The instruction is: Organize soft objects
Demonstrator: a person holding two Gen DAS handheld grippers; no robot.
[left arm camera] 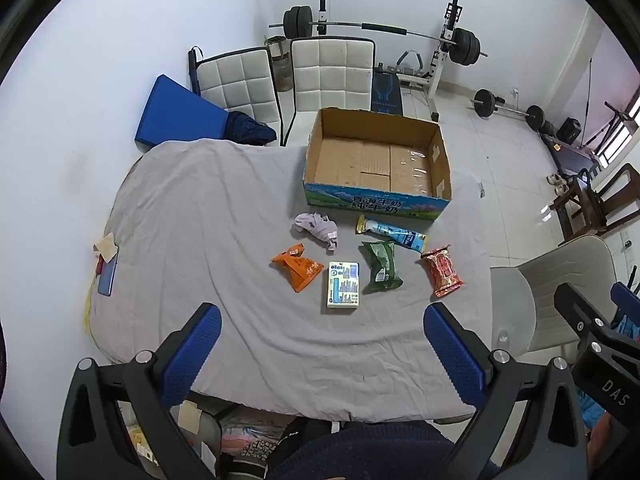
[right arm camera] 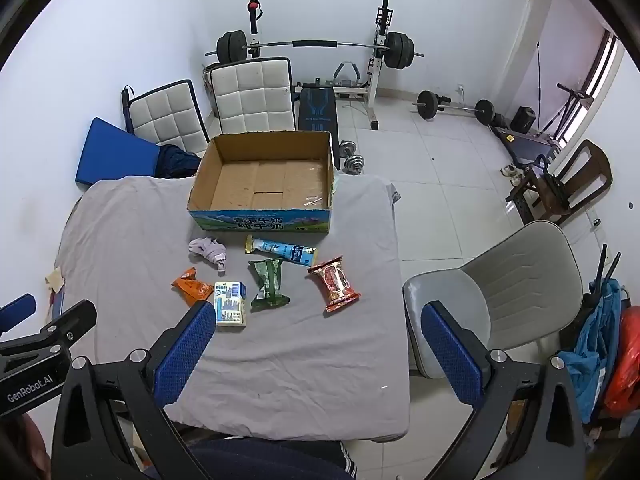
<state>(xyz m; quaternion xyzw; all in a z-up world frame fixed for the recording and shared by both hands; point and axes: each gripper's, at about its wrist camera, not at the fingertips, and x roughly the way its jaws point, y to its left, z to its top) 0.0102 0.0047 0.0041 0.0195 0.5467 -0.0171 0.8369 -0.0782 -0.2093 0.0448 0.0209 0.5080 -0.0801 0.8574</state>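
Several soft items lie on the grey-covered table (left arm camera: 200,240): a crumpled lilac cloth (left arm camera: 316,229), an orange packet (left arm camera: 298,267), a tissue pack (left arm camera: 343,287), a green packet (left arm camera: 381,266), a blue-white tube packet (left arm camera: 390,233) and a red packet (left arm camera: 442,270). An empty cardboard box (left arm camera: 376,196) stands behind them. My left gripper (left arm camera: 322,354) is open and empty, held above the table's near edge. My right gripper (right arm camera: 318,354) is open and empty, near the table's front right. The same items show in the right wrist view: cloth (right arm camera: 208,253), red packet (right arm camera: 335,283), box (right arm camera: 260,222).
Two white padded chairs (left arm camera: 280,76) and a blue cushion (left arm camera: 176,112) stand behind the table. A grey chair (right arm camera: 500,292) is right of it. A barbell rack (right arm camera: 316,46) and weights fill the far room. A phone (left arm camera: 107,276) lies at the table's left edge.
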